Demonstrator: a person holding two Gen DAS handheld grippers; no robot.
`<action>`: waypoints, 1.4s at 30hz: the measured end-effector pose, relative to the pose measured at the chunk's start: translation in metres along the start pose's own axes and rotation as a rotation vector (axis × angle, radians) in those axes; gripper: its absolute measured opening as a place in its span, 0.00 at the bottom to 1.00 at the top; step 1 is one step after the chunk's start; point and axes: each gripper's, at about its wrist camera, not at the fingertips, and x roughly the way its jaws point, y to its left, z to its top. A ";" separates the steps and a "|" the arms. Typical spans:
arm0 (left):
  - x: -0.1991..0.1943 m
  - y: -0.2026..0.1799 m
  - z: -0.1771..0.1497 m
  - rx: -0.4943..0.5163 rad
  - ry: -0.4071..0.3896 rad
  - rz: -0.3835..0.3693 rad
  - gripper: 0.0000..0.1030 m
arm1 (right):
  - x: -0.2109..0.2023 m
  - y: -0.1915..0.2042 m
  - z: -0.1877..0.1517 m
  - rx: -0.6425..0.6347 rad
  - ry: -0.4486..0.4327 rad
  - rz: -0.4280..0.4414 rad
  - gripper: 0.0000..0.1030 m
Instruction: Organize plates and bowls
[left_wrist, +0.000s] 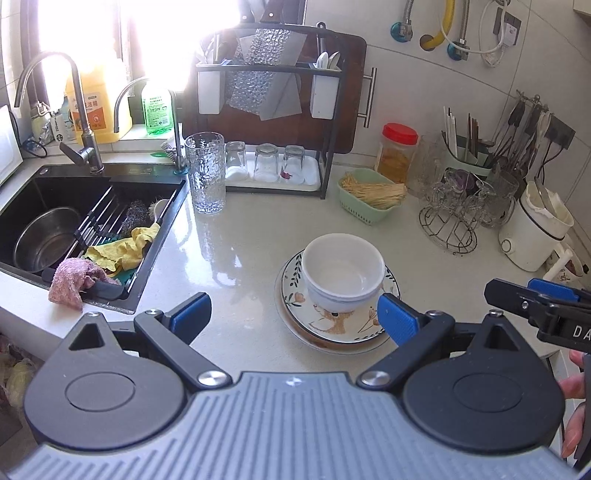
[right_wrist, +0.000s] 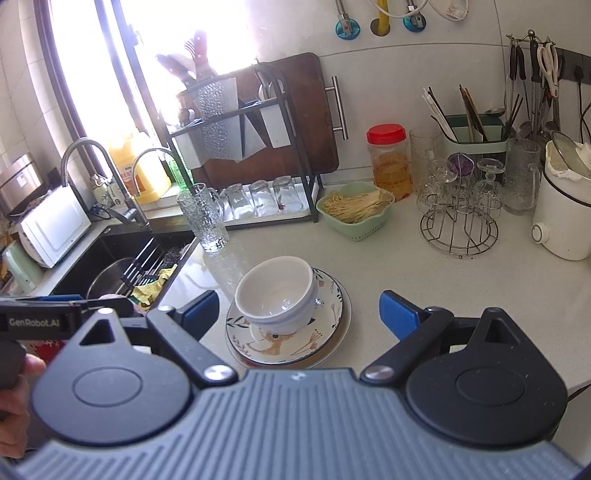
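Two white bowls (left_wrist: 343, 275), nested one inside the other with mouths up, sit on a small stack of plates (left_wrist: 332, 325) on the pale kitchen counter (left_wrist: 240, 258), between the black sink (left_wrist: 55, 206) and the wire glass stand (left_wrist: 450, 229). The top plate carries a deer-and-leaf pattern, with at least one more rim showing beneath it. The stacking looks largely done; whether the pile must yet go elsewhere cannot be told, and no other loose plates or bowls appear on the counter. Round and flat-lying, the pile has no long axis; it simply rises vertically, and in the right wrist view the bowls lean slightly left. The left gripper (left_wrist: 293, 314) hovers just short of the stack, fingers spread wide and empty. The right gripper (right_wrist: 299, 312) is likewise spread apart, holding nothing, beside the pile.
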 end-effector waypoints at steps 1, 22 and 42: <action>-0.001 0.001 0.000 0.000 0.003 0.001 0.96 | -0.001 0.002 -0.001 -0.003 -0.003 -0.005 0.92; -0.012 -0.001 -0.023 0.039 -0.016 -0.017 0.96 | -0.019 0.006 -0.037 0.052 -0.002 -0.038 0.92; -0.032 0.010 -0.025 0.036 -0.040 0.009 0.96 | -0.025 0.012 -0.036 0.024 -0.035 -0.040 0.92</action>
